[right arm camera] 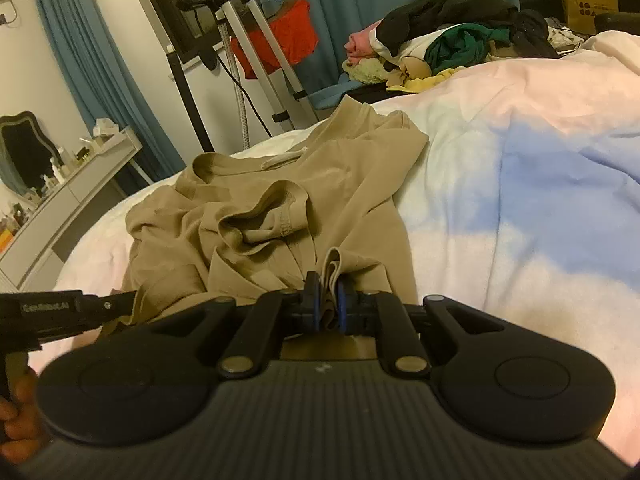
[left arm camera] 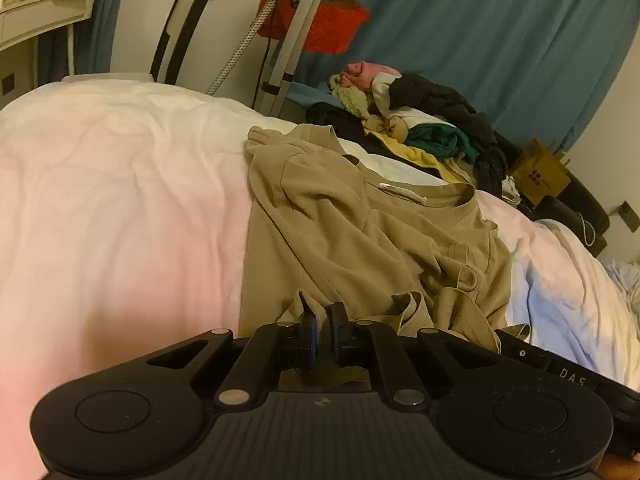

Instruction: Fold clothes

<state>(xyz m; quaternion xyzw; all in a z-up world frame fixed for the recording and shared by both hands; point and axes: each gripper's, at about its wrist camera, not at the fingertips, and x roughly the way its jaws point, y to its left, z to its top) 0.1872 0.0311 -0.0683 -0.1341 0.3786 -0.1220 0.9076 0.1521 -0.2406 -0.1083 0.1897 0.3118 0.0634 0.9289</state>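
The tan shirt (left arm camera: 360, 236) lies crumpled on the bed (left arm camera: 120, 208), long axis running from the near edge toward the far side, collar (left arm camera: 440, 196) pointing away; the left gripper (left arm camera: 323, 328) is pinched tight on its near hem; the right gripper (right arm camera: 329, 300) is clamped on a bunched fold of the same hem; bare bedding spreads on both sides; a clothes pile (left arm camera: 424, 120) sits at the far edge.

One tan shirt (left arm camera: 360, 240), one clothes pile (left arm camera: 420, 120), two tools, one paper bag (left arm camera: 540, 176)

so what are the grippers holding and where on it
Both pinch the tan t-shirt at its near edge: left gripper and right gripper each shut on bunched fabric.
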